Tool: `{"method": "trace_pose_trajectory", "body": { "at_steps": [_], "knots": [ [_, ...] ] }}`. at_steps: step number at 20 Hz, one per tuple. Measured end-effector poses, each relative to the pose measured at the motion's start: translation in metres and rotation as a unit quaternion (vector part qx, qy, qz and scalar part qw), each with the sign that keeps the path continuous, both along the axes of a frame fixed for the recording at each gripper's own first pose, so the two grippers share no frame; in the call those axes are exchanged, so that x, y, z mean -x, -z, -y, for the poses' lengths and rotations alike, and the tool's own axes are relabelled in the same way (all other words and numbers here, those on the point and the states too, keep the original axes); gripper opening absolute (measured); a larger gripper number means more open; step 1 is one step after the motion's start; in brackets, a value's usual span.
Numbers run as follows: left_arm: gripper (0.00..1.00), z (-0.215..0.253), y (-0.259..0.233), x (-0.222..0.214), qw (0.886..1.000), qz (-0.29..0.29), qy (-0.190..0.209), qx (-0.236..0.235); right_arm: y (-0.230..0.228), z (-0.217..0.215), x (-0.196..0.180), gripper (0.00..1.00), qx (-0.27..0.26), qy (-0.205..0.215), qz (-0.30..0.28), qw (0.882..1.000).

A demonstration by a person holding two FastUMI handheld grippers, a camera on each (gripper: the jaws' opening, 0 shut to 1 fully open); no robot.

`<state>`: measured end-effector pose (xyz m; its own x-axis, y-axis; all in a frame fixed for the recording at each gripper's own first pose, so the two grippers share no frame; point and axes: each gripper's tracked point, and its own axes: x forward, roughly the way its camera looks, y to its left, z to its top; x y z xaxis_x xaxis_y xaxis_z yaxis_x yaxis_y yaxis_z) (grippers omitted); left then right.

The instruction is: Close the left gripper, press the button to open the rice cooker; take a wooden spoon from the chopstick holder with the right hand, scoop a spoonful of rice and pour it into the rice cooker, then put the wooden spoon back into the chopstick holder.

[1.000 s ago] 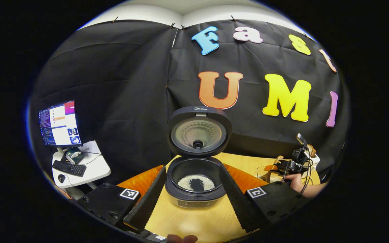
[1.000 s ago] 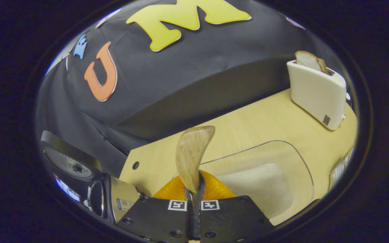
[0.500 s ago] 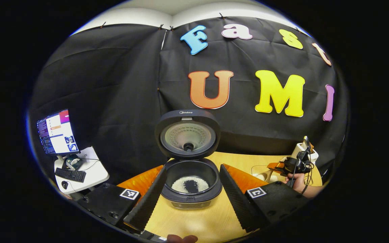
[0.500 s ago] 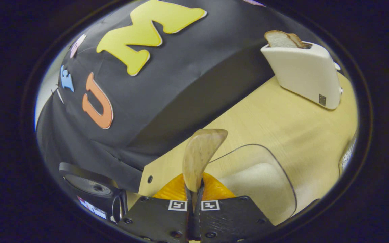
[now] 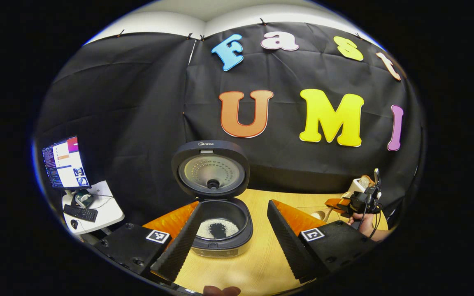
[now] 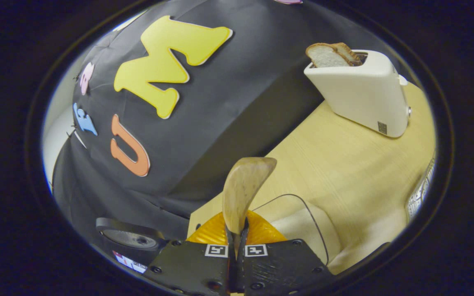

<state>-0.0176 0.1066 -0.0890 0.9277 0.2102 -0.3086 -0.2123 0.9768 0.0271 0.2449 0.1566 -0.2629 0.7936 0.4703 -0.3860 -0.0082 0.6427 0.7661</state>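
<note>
While the right claw (image 6: 237, 240) stays clamped on the wooden spoon (image 6: 243, 191), the open left claw (image 5: 231, 238) has drifted right of the rice cooker (image 5: 216, 224).

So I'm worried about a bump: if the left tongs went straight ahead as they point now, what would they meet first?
Probably the open rice cooker, just left of their midline, though depth is hard to judge; the left tongs stand open.

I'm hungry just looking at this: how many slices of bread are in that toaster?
2 show, side by side in the top slot of the toaster: a front slice and a rear slice behind it. More could be hidden inside.
</note>
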Motion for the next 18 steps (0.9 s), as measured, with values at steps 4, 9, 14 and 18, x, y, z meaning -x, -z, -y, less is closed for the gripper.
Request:
{"method": "trace_pose_trajectory", "body": {
  "at_steps": [4,9,14,18],
  "knots": [
    [0.99,-0.002,-0.002,0.011,1.0,-0.001,-0.008,-0.005,-0.02,-0.015,0.003,0.0,-0.03,-0.01,0.01,0.999],
    [1.0,-0.012,-0.006,0.027,1.0,0.006,-0.027,-0.004,-0.052,-0.066,0.018,0.0,-0.058,-0.049,0.026,0.997],
    [0.99,-0.034,-0.009,0.048,0.999,0.011,-0.047,-0.012,-0.079,-0.143,0.04,0.0,-0.096,-0.093,0.026,0.991],
    [1.0,-0.059,-0.009,0.067,0.997,0.02,-0.073,-0.013,-0.086,-0.203,0.058,0.0,-0.076,-0.135,0.035,0.987]
  ]
}}
